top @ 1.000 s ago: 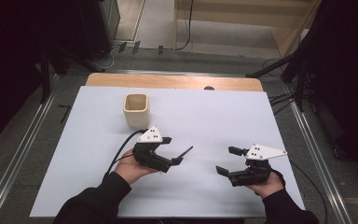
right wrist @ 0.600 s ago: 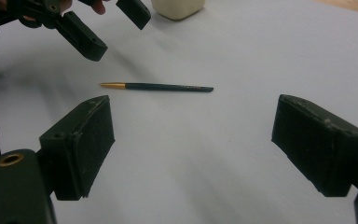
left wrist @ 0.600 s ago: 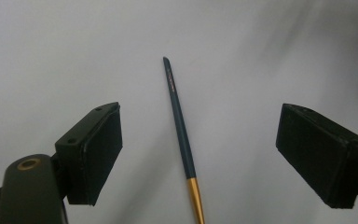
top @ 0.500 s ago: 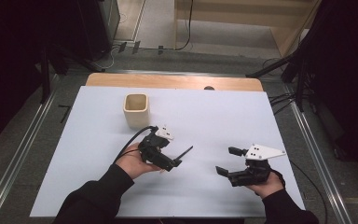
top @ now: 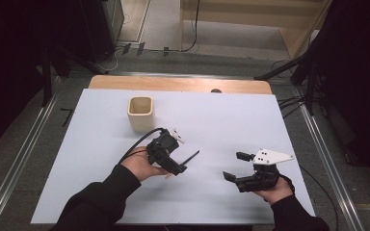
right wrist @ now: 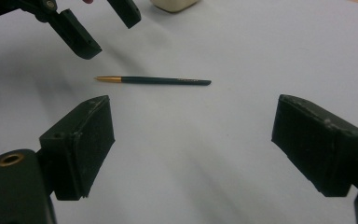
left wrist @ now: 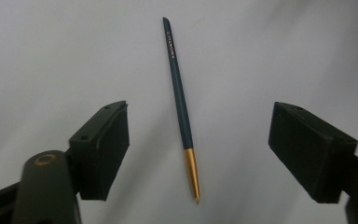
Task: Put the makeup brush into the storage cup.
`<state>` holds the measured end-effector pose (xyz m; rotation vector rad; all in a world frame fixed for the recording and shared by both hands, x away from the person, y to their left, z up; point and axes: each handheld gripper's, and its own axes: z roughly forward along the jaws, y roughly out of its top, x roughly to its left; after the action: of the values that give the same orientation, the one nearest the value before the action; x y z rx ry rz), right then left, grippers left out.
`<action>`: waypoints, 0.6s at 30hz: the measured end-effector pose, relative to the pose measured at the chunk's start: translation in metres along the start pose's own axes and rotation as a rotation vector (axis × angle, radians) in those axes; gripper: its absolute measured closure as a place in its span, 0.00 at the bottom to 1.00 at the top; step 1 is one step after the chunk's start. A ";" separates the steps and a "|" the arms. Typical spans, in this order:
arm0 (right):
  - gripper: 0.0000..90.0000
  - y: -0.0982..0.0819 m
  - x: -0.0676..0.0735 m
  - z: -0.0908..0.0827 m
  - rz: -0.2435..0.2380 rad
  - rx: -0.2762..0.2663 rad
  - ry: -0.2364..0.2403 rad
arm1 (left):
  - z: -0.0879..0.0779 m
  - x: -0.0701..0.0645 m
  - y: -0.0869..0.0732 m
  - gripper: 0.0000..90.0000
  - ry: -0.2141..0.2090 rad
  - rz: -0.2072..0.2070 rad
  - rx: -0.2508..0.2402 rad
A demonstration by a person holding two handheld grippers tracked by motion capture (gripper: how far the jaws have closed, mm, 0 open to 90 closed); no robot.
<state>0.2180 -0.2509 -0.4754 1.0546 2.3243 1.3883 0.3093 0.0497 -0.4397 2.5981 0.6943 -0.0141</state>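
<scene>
A thin dark green pen (left wrist: pixel 179 98) with a gold tip lies flat on the white table (top: pixel 231 120). My left gripper (left wrist: pixel 200 112) hangs just above it, open, jaws on either side of the pen and apart from it. From above, the left gripper (top: pixel 174 162) covers the pen's gold end, and the pen (top: pixel 190 157) sticks out to the right. My right gripper (top: pixel 232 165) rests open near the front right with nothing between its jaws. Its own view has the right gripper (right wrist: pixel 193 102) facing the pen (right wrist: pixel 158 80) and the left gripper (right wrist: pixel 102 23) beyond.
A cream square cup (top: pixel 140 113) stands upright behind the left gripper, and its base shows at the top of the right gripper view (right wrist: pixel 172 4). A wooden strip (top: pixel 183 84) borders the table's far edge. Cables trail off the table at the right.
The left gripper has tipped forward and down over the pen and shifted slightly right. The right gripper has stayed still.
</scene>
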 end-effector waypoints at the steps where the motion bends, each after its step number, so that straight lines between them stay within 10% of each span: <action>1: 0.15 0.000 0.000 0.000 0.002 0.002 0.000 | 0.000 0.000 0.002 0.24 0.003 -0.004 0.017; 18: 0.15 -0.001 -0.001 0.002 0.007 0.021 -0.005 | 0.008 -0.003 0.021 0.27 0.006 0.007 0.183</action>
<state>0.2192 -0.2505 -0.4776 1.0722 2.3389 1.3648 0.3174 0.0288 -0.4378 2.7758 0.7164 -0.0702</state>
